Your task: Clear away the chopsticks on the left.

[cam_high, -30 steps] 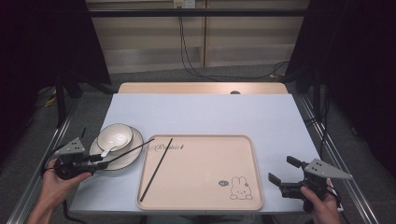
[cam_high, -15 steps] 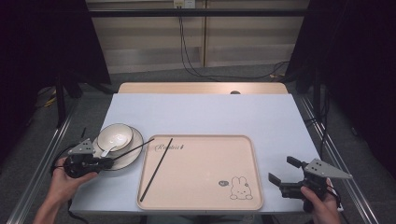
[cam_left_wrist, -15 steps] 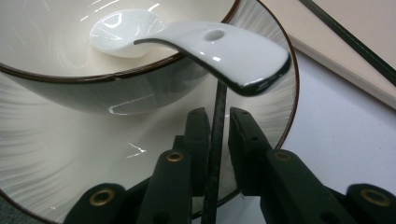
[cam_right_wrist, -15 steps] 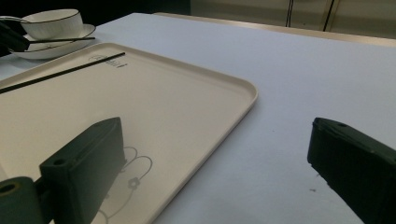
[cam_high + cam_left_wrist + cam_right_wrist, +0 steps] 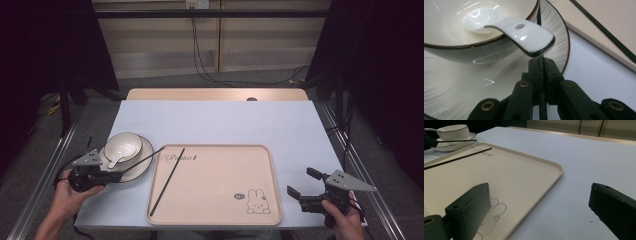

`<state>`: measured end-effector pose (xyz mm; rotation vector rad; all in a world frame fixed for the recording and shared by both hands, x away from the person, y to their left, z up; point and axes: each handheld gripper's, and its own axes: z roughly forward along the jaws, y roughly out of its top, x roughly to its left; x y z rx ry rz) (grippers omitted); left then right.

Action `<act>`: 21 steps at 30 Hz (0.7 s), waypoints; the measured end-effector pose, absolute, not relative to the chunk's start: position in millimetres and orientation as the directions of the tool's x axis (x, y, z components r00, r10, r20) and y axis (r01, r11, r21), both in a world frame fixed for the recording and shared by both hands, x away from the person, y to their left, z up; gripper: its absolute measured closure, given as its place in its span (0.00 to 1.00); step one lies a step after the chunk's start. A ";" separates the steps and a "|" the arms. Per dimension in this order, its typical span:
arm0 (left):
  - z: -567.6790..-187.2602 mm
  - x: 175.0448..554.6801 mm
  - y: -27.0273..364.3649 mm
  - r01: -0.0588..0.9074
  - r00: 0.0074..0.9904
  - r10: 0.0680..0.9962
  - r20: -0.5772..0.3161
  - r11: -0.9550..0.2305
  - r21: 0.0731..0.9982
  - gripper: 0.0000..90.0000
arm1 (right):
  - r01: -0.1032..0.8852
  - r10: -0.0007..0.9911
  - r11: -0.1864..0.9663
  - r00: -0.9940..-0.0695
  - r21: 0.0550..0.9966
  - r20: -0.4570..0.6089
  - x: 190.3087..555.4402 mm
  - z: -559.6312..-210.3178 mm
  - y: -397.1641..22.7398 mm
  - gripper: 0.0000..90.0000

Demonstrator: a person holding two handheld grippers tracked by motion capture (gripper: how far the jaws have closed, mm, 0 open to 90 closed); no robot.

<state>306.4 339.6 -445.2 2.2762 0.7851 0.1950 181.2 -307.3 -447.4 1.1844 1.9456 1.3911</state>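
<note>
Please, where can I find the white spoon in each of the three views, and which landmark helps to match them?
High view: the white spoon lies in the bowl at the table's left, handle toward the left gripper.
Left gripper view: spoon at upper centre, handle over the bowl's rim.
Right gripper view: too small to tell; a handle may poke out at the bowl, top left.
Shared landmark: the bowl on its plate.

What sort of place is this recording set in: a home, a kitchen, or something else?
Probably a lab or recording rig, not a home. The table has metal rails along its sides, dark curtains flank it, and cables hang down the back wall. The tableware, a tray and a bowl, looks staged.
</note>
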 end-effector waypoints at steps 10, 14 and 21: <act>-433.1 301.0 337.7 0.491 0.802 0.585 -0.120 -0.531 0.691 0.95 | 0.371 0.847 0.116 -0.521 0.921 0.104 181.4 -447.4 -307.0 0.04; -429.3 298.1 336.6 0.500 0.797 0.588 -0.136 -0.517 0.695 0.95 | 0.371 0.847 0.116 -0.521 0.921 0.103 181.7 -447.4 -307.1 0.04; -425.0 286.0 339.0 0.519 0.776 0.607 -0.173 -0.458 0.722 0.95 | 0.371 0.846 0.114 -0.522 0.922 0.106 181.4 -447.3 -307.1 0.04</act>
